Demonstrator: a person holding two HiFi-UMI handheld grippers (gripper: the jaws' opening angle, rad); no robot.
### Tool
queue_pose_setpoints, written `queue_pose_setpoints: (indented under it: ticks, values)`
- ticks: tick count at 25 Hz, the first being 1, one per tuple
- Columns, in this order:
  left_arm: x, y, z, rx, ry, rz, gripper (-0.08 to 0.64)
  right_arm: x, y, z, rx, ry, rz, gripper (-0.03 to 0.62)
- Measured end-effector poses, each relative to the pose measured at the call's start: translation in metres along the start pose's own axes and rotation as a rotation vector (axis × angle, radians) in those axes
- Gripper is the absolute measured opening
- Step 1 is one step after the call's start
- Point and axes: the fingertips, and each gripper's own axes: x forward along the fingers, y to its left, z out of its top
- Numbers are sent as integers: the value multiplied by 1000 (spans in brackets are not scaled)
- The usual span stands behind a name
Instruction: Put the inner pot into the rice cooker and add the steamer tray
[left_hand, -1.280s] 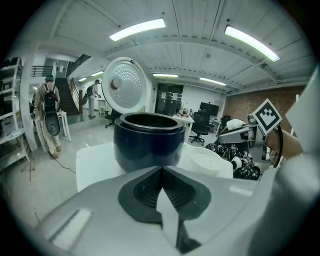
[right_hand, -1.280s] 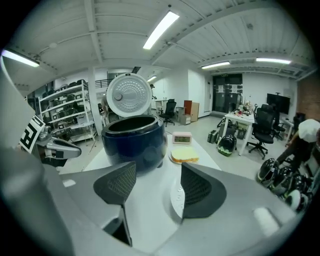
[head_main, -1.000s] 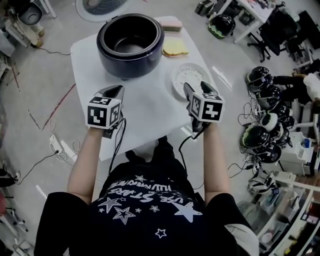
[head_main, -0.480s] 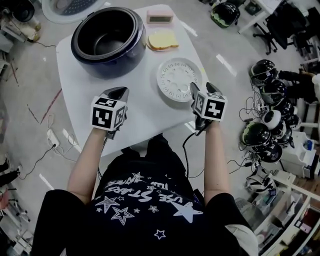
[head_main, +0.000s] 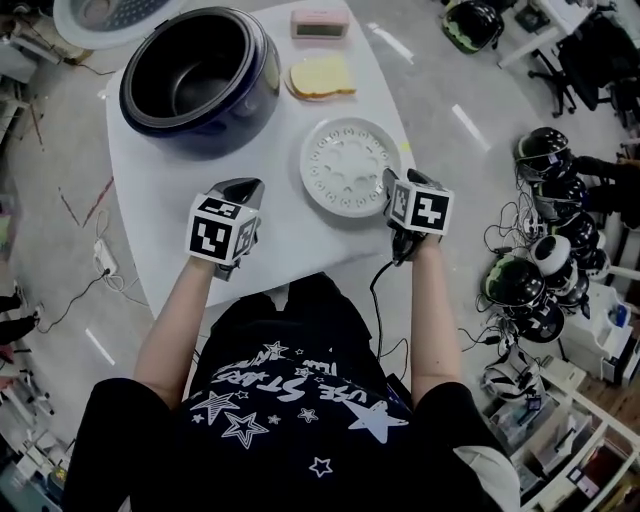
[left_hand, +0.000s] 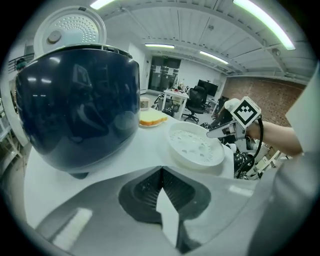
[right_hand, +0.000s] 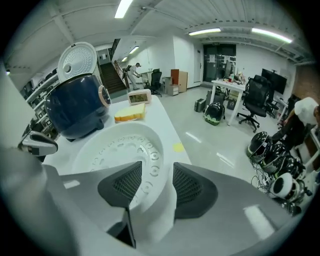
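Observation:
The dark blue rice cooker (head_main: 200, 75) stands open at the table's far left, its inside dark; its white lid (left_hand: 70, 30) is raised behind. The white perforated steamer tray (head_main: 350, 165) lies flat to its right. My right gripper (head_main: 390, 182) is at the tray's right rim. In the right gripper view the rim (right_hand: 162, 165) sits between the jaws, which have just been closing; a gap still shows at the inner pad (right_hand: 125, 185). My left gripper (head_main: 245, 187) hovers over bare table in front of the cooker (left_hand: 80, 115), shut and empty.
A yellow sponge-like block (head_main: 322, 75) and a small pink clock (head_main: 320, 22) lie at the back of the white table (head_main: 270, 130). Helmets and cables (head_main: 540, 260) crowd the floor to the right. The table's near edge is close under both hands.
Both grippers have come down and forward toward the table. The right one has reached the steamer tray's right rim; the left one has neared the cooker's front.

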Motion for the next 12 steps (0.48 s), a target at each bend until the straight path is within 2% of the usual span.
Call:
queue_pose_setpoints:
  ticks: [3, 7, 12]
  values:
    - [6, -3, 0, -25, 4, 9, 2, 13, -2, -3, 4, 42, 21, 191]
    - [11, -5, 0, -51, 3, 20, 2, 21, -9, -5, -11, 62, 6, 133]
    - [9, -2, -2, -79, -7, 51, 2, 30, -8, -6, -30, 87, 32, 112]
